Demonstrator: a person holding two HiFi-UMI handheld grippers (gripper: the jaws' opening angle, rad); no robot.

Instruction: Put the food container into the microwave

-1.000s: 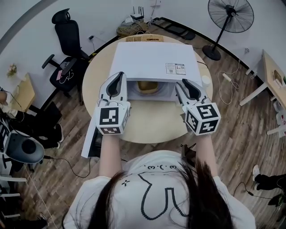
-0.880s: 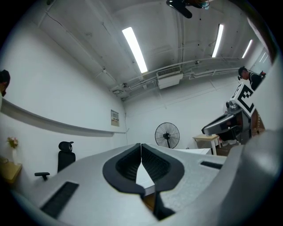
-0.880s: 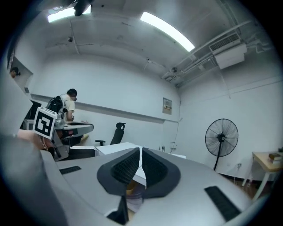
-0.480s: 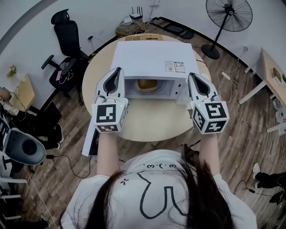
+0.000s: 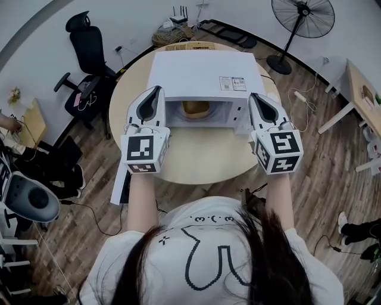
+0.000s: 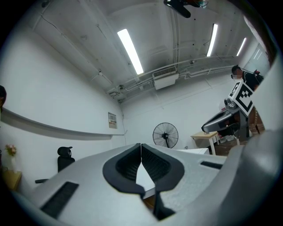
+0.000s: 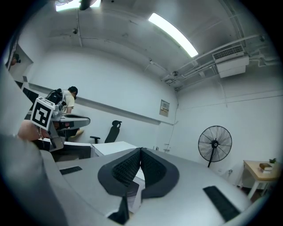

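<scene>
A white microwave stands on a round wooden table, its cavity open toward me. The tan food container sits inside the cavity. My left gripper is held in the air in front of the microwave's left side, jaws shut and empty. To the right, my other gripper hovers by the microwave's right front corner, also shut with nothing in it. Both gripper views point up at the walls and ceiling, with the microwave's white top just showing.
The microwave door hangs open past the table's left edge. A black office chair stands at the back left and a floor fan at the back right. A wooden desk is at the right. Cables lie on the floor.
Both grippers have lifted a little and the right one has shifted to the right, away from the cavity opening. The container stays inside the microwave.
</scene>
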